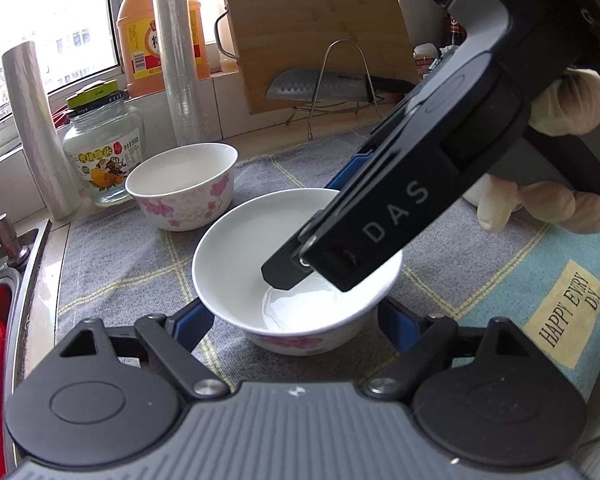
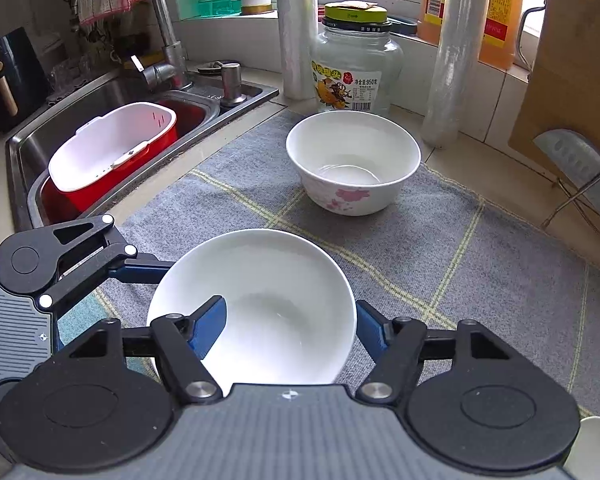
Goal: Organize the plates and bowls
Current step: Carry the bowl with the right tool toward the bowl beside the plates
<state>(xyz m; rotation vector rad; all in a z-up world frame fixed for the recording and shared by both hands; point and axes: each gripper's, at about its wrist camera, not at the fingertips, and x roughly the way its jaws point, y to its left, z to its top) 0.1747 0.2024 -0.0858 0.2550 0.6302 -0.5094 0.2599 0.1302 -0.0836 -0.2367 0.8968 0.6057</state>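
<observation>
**A:** White bowl (image 2: 256,304) sits bottom centre of the right wrist view, on the grey mat (image 2: 420,240). Right gripper (image 2: 288,328) has one blue finger (image 2: 210,330) inside it and the other outside the rim at the right, so it's straddling the wall. Can't tell if the pads actually press.

**B:** And the left gripper (image 1: 296,324)?

**A:** Spread, a finger either side of the same bowl (image 1: 296,272), low in the left wrist view. No clear contact that I can see.

**B:** Second bowl (image 2: 354,162)?

**A:** Upright further back, upper centre, just in front of the glass jar (image 2: 356,72). Sink (image 2: 112,92) with a red tub (image 2: 112,160) is at the left.
</observation>
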